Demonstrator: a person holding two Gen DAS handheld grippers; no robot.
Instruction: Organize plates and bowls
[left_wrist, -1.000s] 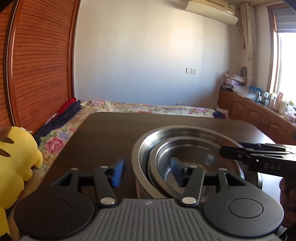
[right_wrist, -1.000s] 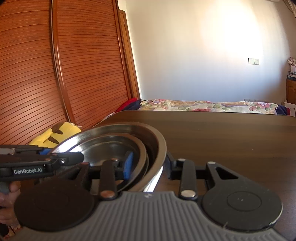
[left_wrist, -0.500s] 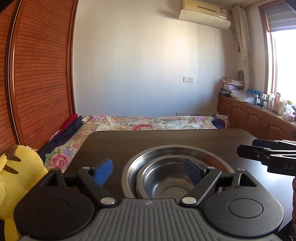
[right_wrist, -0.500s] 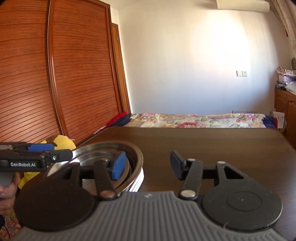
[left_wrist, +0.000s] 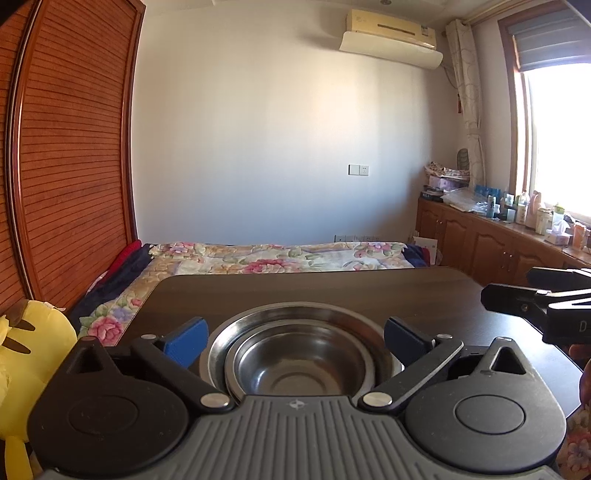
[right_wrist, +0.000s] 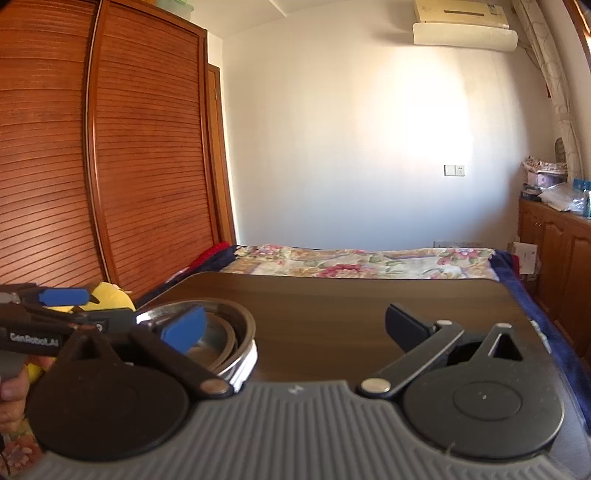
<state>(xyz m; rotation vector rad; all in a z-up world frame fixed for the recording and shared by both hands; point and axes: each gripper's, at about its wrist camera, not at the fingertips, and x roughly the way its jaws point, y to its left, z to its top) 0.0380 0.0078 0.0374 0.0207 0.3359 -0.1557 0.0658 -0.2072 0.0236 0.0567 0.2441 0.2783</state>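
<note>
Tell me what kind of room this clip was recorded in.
Most likely a home bedroom. A bed with a floral cover lies beyond the dark table holding the nested metal bowls, a slatted wooden wardrobe lines one wall, and an air conditioner hangs near the window.

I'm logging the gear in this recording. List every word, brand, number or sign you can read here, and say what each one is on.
"GenRobot.AI": white print on the body of the left tongs, seen from the right wrist camera.
"D": the only letter in frame on the body of the right tongs, cut off at the left wrist picture's edge.
Bottles on the window counter: labels too small to read.
Air conditioner: no legible marking.
</note>
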